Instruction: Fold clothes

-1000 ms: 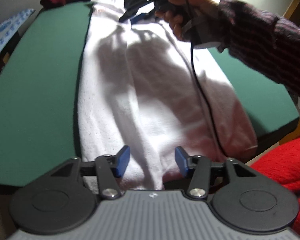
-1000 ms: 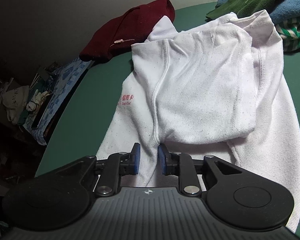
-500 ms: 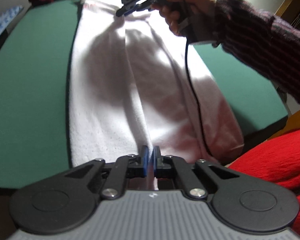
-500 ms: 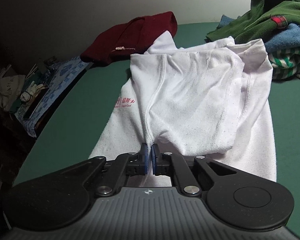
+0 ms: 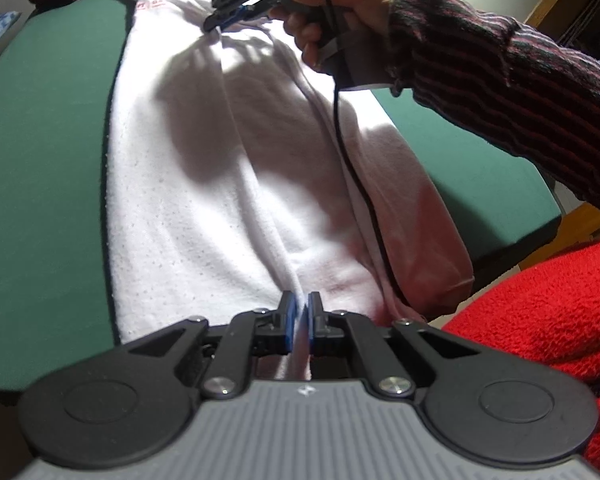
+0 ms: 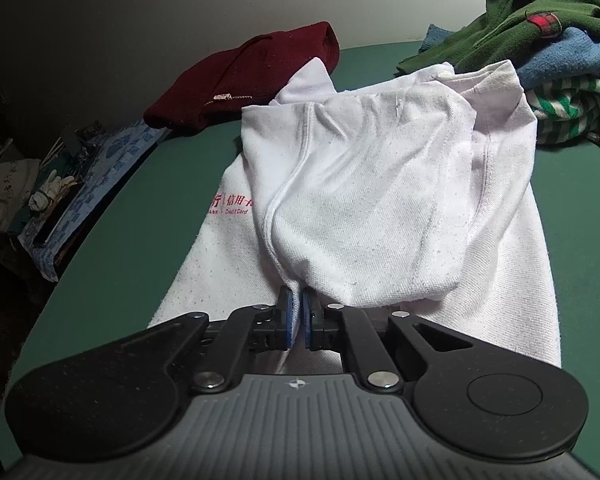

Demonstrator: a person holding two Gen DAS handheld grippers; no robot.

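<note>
Both grippers have just closed on the white polo shirt, which lies lengthwise on the green table. The left gripper, jaws wide apart a second ago, now pinches a raised ridge of fabric at the shirt's near hem. The right gripper, nearly shut a second ago, now clamps the fold edge directly ahead of its fingers, near the folded-over sleeve and the red printed logo. From the left wrist view, the right gripper sits at the shirt's far end. With both ends of one lengthwise line secured, a lengthwise fold probably follows. Beyond lie a maroon garment and a pile of unfolded clothes.
</note>
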